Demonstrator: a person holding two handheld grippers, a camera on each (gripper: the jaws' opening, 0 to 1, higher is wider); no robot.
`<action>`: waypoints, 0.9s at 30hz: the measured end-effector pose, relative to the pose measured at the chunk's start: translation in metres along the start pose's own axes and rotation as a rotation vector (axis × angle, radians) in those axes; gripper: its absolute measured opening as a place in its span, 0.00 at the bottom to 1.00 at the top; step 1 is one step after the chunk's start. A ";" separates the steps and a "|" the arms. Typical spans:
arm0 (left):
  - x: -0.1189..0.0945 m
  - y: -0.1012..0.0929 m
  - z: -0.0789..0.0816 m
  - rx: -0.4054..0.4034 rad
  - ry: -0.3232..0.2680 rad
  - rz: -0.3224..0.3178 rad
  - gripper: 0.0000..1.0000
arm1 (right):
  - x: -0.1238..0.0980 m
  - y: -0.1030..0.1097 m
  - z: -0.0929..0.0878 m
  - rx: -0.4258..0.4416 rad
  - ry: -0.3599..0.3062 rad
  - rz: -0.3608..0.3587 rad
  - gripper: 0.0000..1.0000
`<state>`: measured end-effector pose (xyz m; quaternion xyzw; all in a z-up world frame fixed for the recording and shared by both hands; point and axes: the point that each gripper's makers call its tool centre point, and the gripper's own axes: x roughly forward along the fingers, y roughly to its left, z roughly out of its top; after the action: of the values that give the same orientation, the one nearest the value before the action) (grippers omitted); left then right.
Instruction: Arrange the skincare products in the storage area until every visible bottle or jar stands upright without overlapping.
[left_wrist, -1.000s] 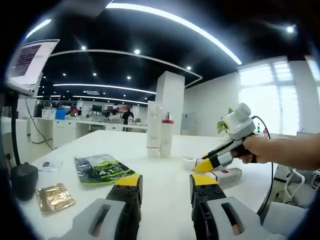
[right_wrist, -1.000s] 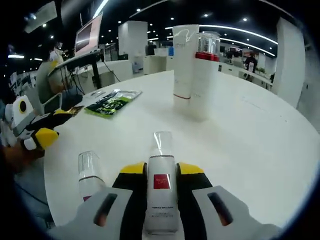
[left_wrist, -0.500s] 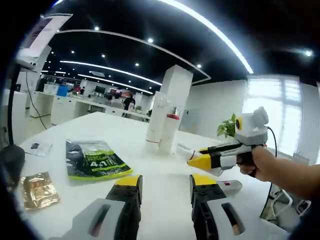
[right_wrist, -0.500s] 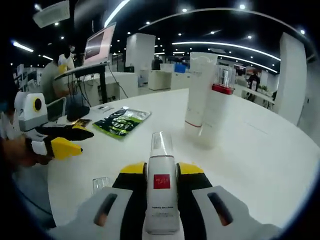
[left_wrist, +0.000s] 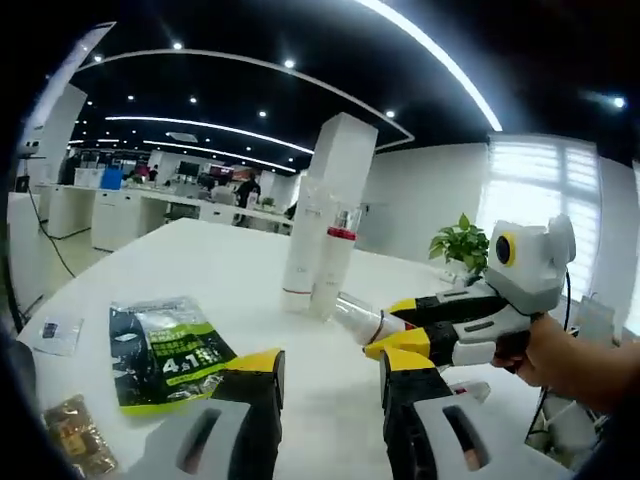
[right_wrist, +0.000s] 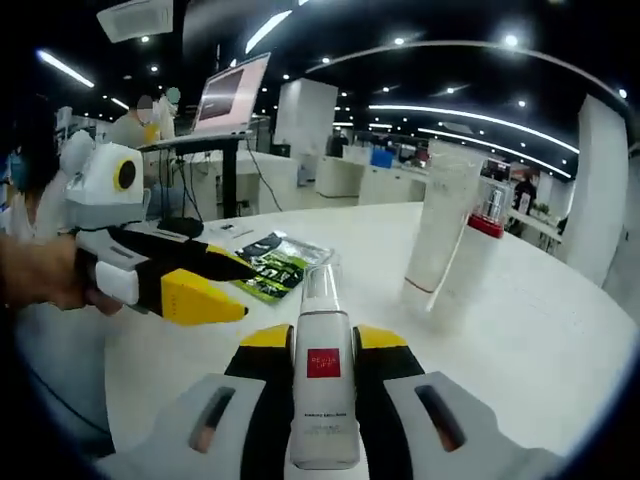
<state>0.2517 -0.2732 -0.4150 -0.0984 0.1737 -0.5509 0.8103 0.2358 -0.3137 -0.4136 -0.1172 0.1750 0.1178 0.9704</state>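
Left gripper view: we find our left gripper (left_wrist: 329, 375) with jaws parted, holding nothing, above the round white table (left_wrist: 240, 270). At 3 o'clock the right gripper (left_wrist: 392, 325) clamps a white clear-capped bottle (left_wrist: 358, 316).

Right gripper view: this bottle (right_wrist: 322, 385) sits gripped between the jaws; two tall white tubes (right_wrist: 452, 245) stand at 2 o'clock.

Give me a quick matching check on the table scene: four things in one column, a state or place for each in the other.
1. white spray bottle
2. tall white tube
3. green packet
4. left gripper

A. lying flat on the table
B. jaws apart, holding nothing
C. clamped between the right gripper's jaws
D. standing upright beside a red-collared bottle

Pairs: 1-C, 2-D, 3-A, 4-B
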 end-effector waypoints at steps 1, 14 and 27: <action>0.002 -0.001 0.000 -0.008 0.004 -0.008 0.38 | 0.000 0.002 0.003 -0.011 -0.011 0.004 0.21; 0.022 -0.003 0.013 -0.205 -0.020 -0.132 0.36 | 0.015 0.006 0.014 -0.089 -0.055 0.030 0.21; 0.035 -0.016 0.026 -0.250 -0.063 -0.204 0.29 | 0.026 -0.008 0.023 -0.087 -0.100 0.063 0.21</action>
<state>0.2599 -0.3122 -0.3915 -0.2329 0.2047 -0.6011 0.7366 0.2687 -0.3102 -0.4004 -0.1475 0.1248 0.1612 0.9678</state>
